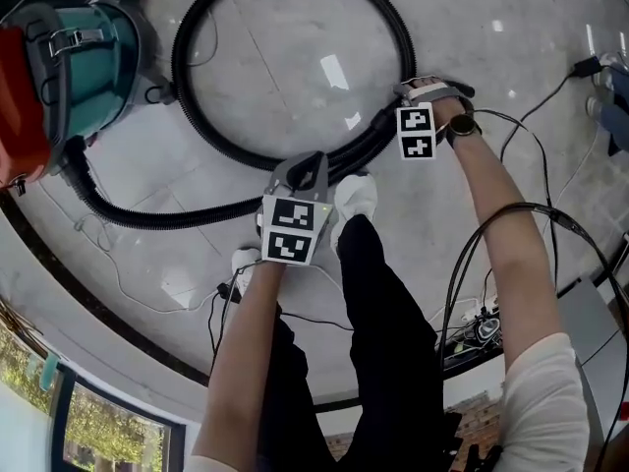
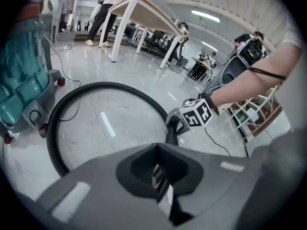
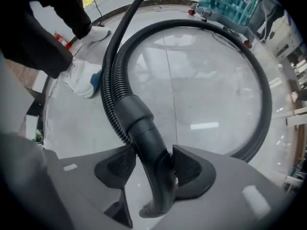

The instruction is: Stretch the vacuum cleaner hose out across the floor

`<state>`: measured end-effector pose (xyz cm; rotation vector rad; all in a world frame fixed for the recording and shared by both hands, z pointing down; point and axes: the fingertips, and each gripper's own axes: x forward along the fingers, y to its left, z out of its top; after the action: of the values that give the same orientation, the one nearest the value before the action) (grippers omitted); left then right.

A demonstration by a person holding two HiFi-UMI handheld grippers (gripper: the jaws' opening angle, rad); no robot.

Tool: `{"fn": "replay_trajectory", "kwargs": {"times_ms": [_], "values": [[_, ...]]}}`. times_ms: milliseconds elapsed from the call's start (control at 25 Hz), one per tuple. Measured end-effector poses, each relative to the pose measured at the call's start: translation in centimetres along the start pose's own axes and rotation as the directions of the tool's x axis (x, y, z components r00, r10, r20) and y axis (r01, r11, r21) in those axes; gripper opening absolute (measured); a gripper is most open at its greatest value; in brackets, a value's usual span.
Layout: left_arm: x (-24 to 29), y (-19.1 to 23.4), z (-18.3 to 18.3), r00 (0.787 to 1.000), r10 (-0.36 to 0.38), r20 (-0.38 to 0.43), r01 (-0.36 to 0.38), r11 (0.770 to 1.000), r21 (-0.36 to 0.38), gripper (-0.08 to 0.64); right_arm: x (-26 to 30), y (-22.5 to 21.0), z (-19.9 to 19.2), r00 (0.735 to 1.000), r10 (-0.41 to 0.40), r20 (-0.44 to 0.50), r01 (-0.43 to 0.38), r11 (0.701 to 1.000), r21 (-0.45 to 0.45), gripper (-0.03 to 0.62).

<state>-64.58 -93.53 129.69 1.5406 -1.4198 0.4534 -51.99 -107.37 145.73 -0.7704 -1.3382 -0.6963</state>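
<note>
The black ribbed vacuum hose lies in a big loop on the glossy floor and runs from the teal and red vacuum cleaner round to the person's feet. My right gripper points down, its pads closed against the smooth rigid end tube of the hose. In the head view it sits at the loop's right side. My left gripper is shut with nothing between its ribbed pads. It hovers just beside the hose near the feet.
The person's white shoes stand by the hose's doubled stretch. Thin cables trail over the floor at right, and a power strip lies near the legs. A white table and other people stand far off.
</note>
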Motion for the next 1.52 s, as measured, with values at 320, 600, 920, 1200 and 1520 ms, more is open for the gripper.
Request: {"fn": "replay_trajectory", "kwargs": {"times_ms": [320, 600, 920, 1200, 1520], "values": [[-6.2, -0.5, -0.4, 1.0, 0.014, 0.004, -0.014, 0.994, -0.111, 0.002, -7.1, 9.1, 2.8, 0.973, 0.196, 0.118, -0.223, 0.928, 0.298, 0.19], [-19.4, -3.4, 0.5, 1.0, 0.02, -0.002, -0.021, 0.985, -0.173, 0.002, -27.4, 21.1, 9.5, 0.891, 0.176, 0.419, -0.426, 0.645, 0.634, 0.176], [-40.0, -10.3, 1.0, 0.995, -0.097, -0.029, 0.092, 0.986, -0.141, 0.002, -50.9, 29.0, 21.0, 0.809, -0.008, 0.587, -0.571, 0.22, 0.791, 0.173], [-52.2, -14.7, -1.3, 0.967, -0.254, 0.006, 0.238, 0.898, -0.37, 0.055, -66.5, 32.0, 24.6, 0.811, -0.169, 0.56, -0.542, 0.142, 0.828, 0.173], [-56.3, -20.3, -3.2, 0.803, -0.56, 0.204, 0.49, 0.427, -0.76, 0.407, -76.0, 41.0, 24.8, 0.803, -0.342, 0.487, -0.495, 0.07, 0.866, 0.173]]}}
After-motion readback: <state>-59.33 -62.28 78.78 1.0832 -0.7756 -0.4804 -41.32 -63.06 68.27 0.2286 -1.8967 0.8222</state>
